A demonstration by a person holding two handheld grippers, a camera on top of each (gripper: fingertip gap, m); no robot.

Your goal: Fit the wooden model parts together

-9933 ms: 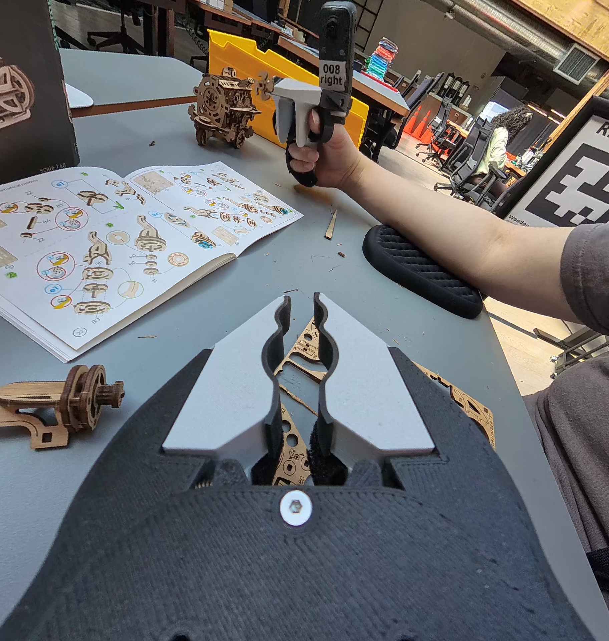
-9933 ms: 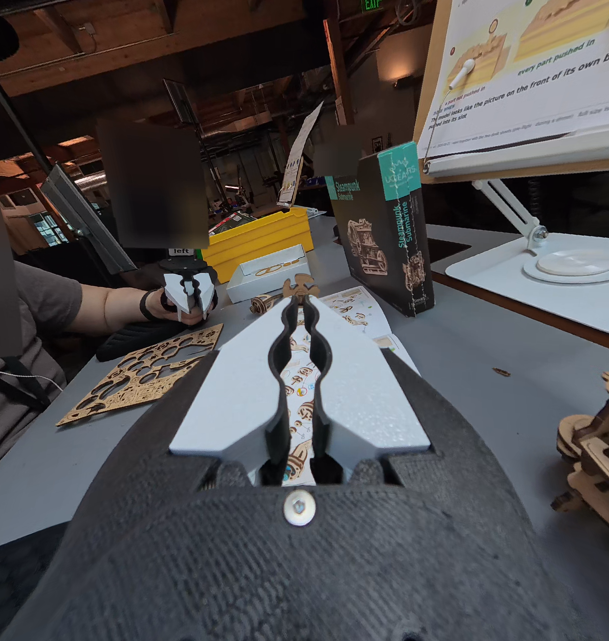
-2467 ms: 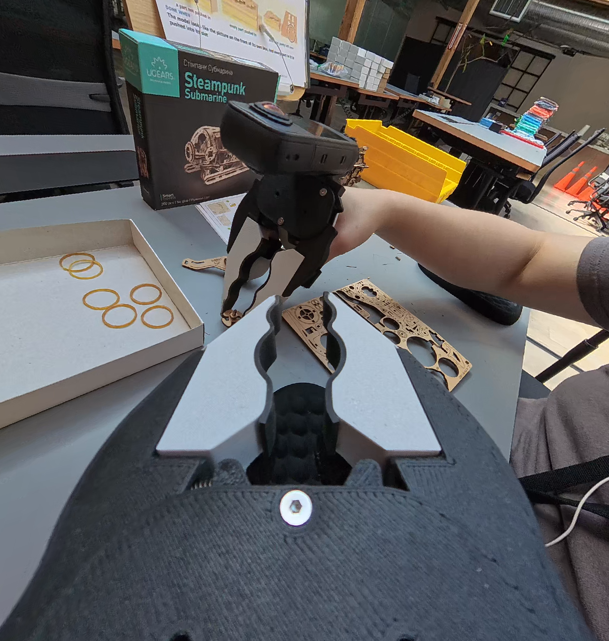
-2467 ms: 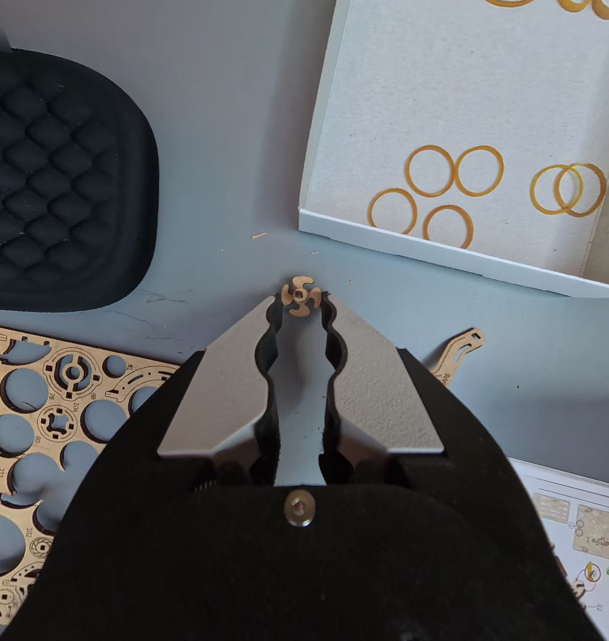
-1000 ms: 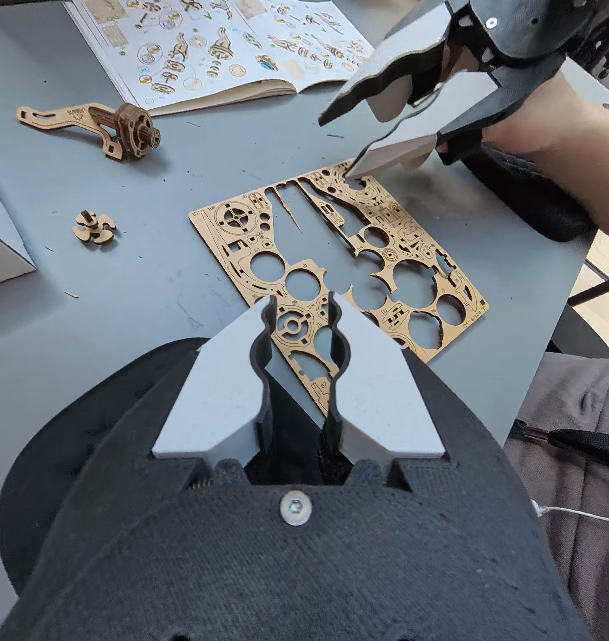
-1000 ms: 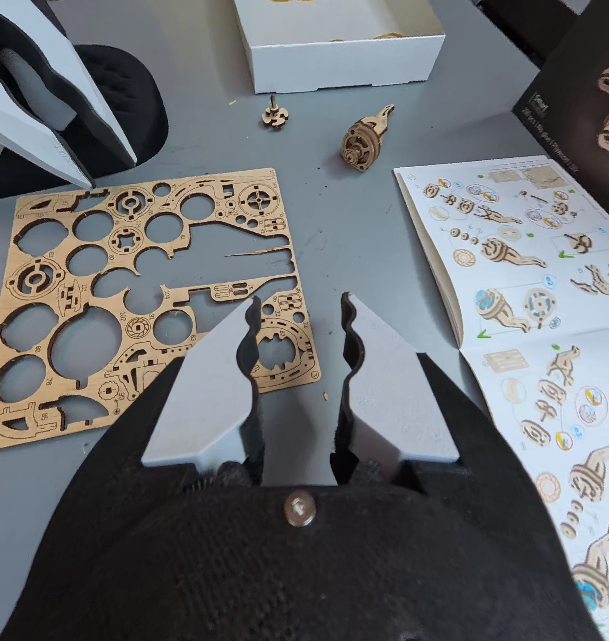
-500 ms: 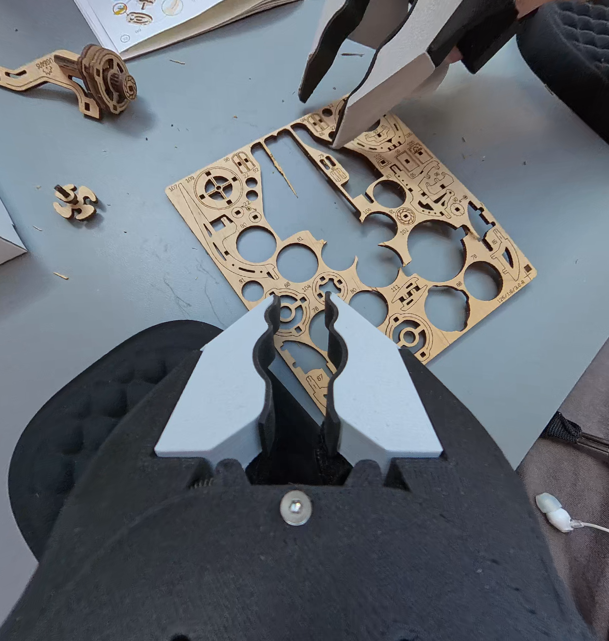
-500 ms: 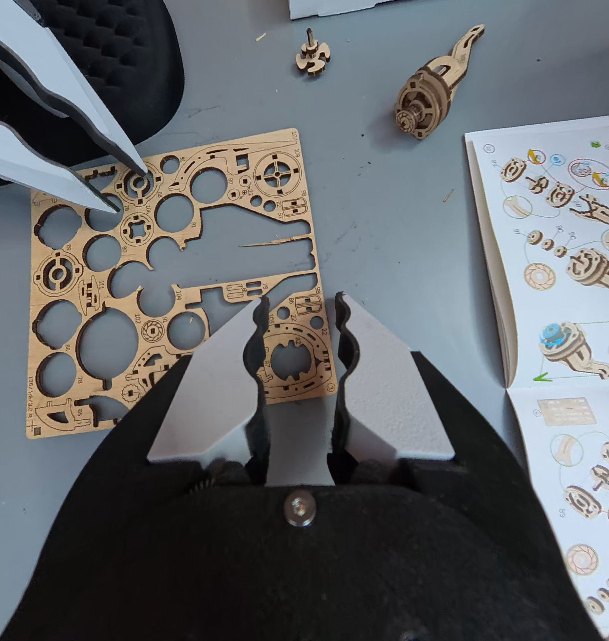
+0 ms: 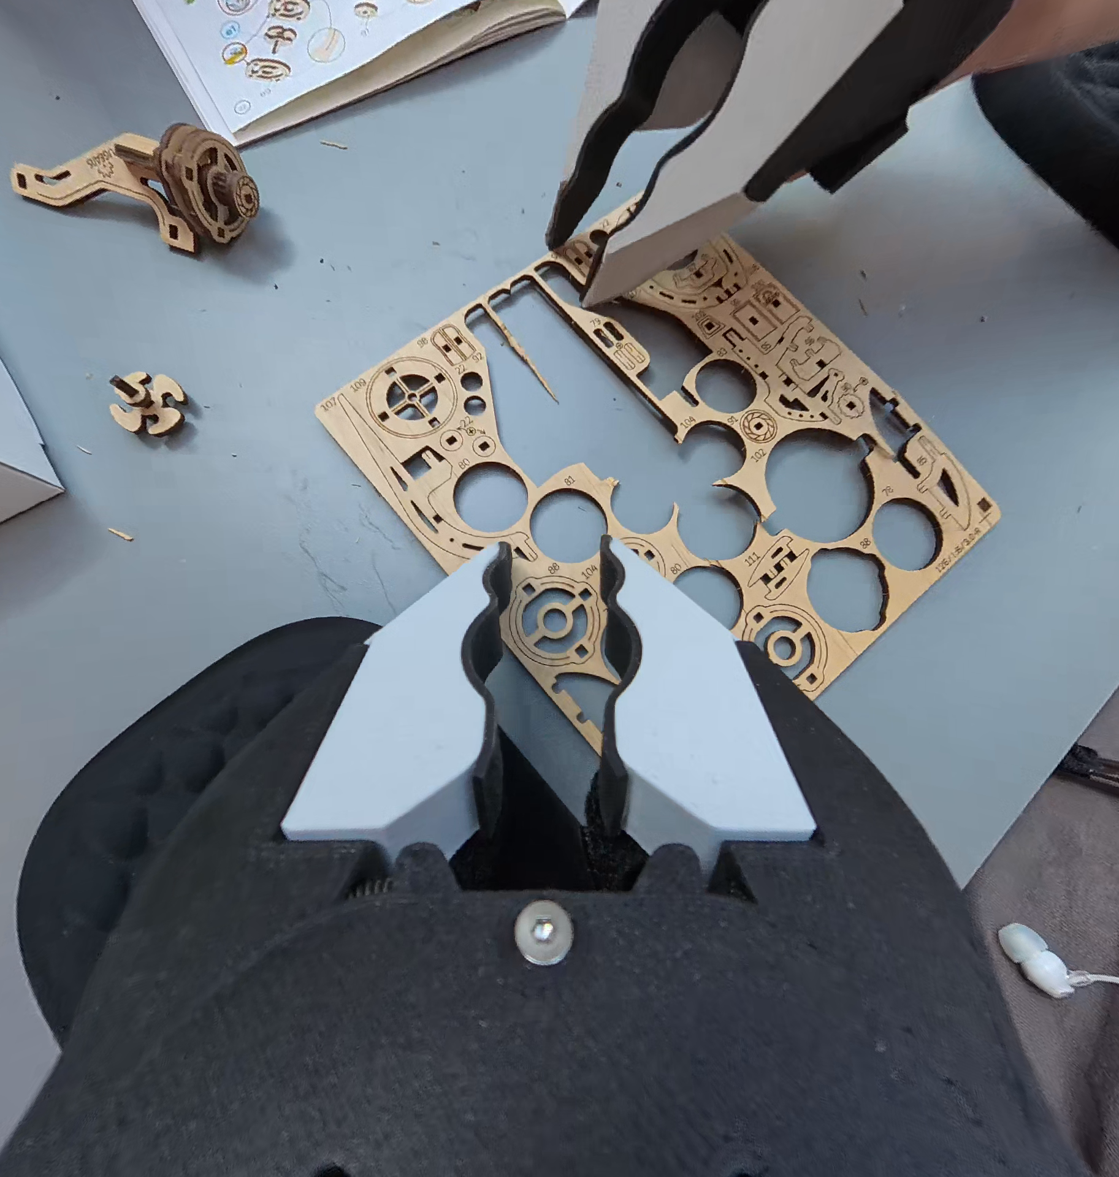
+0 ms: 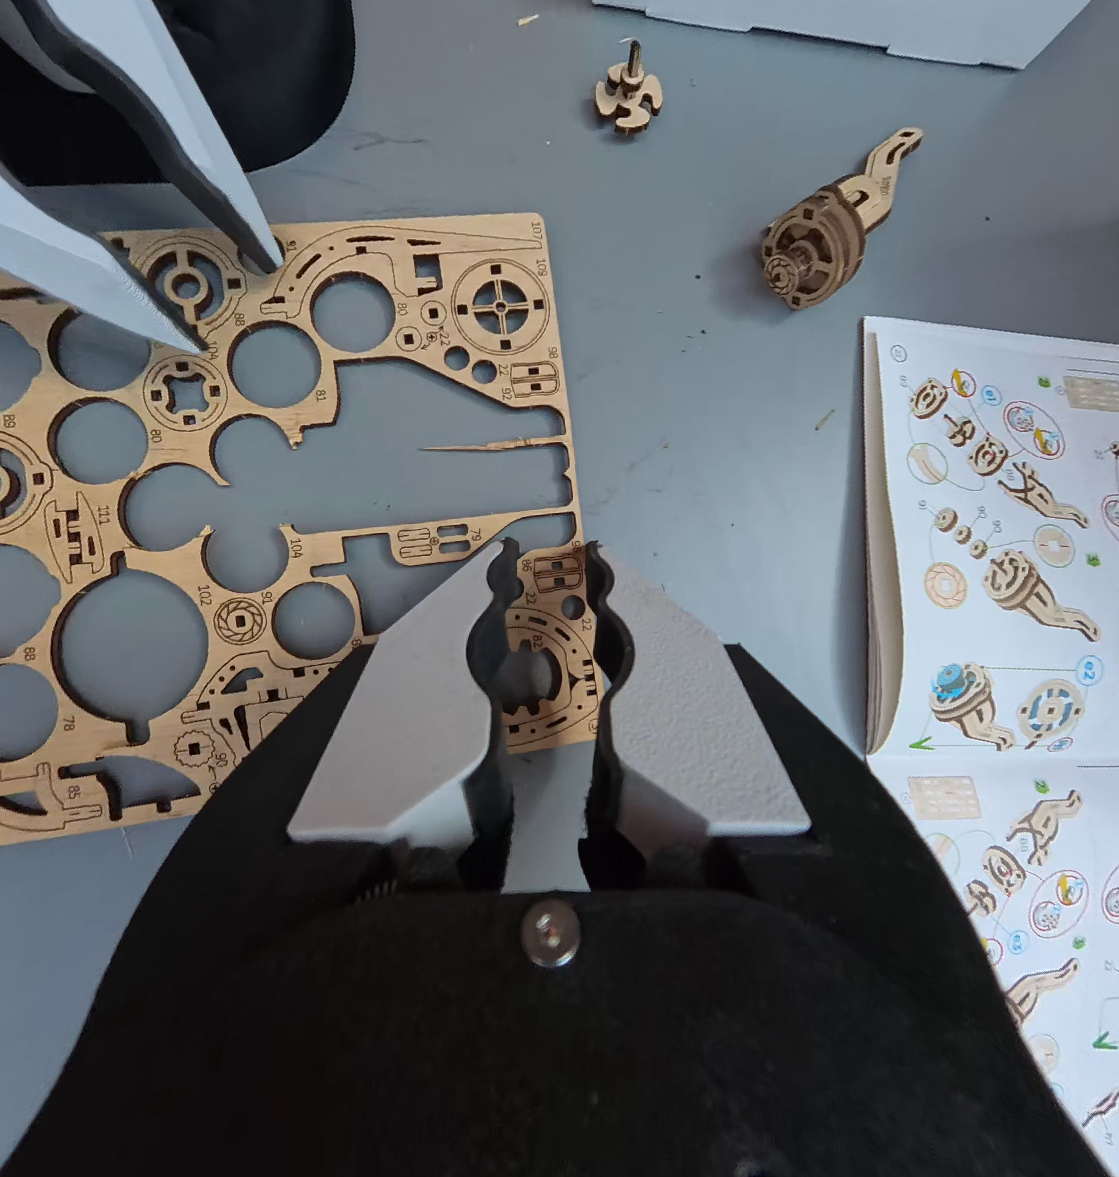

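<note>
Sheet: the wooden sheet (image 9: 658,458) lies flat on the grey desk (image 9: 276,306), many round parts already punched out, so what is left for you sits in the frame around the holes.
Left gripper: your left gripper (image 9: 553,554) hangs over the sheet's near corner, its fingers (image 9: 410,694) a modest gap apart and holding nothing. A ringed disc (image 9: 551,621) still in the sheet shows between them, which suggests you mean to steady the sheet there or free that disc.
Right gripper: your right gripper (image 10: 547,544) is over the opposite corner, fingers (image 10: 671,713) likewise parted and empty. In the left wrist view its tips come down on the far edge of the sheet; whether they touch the wood, you cannot tell.
Why both are here: with one gripper at each end, one can pin the thin sheet while the other presses a piece out; otherwise the sheet would likely lift or slide.
Built parts: a small propeller (image 10: 627,95) and a drum on a bracket (image 10: 824,235) lie on the desk to the left of the sheet in the left wrist view, well apart from it, probably awaiting the next piece.
Booklet: the booklet (image 10: 1015,605) lies open beyond the sheet, in easy view for checking the step.
Risk: the remaining webs look thin and may snap if you lever hard.
</note>
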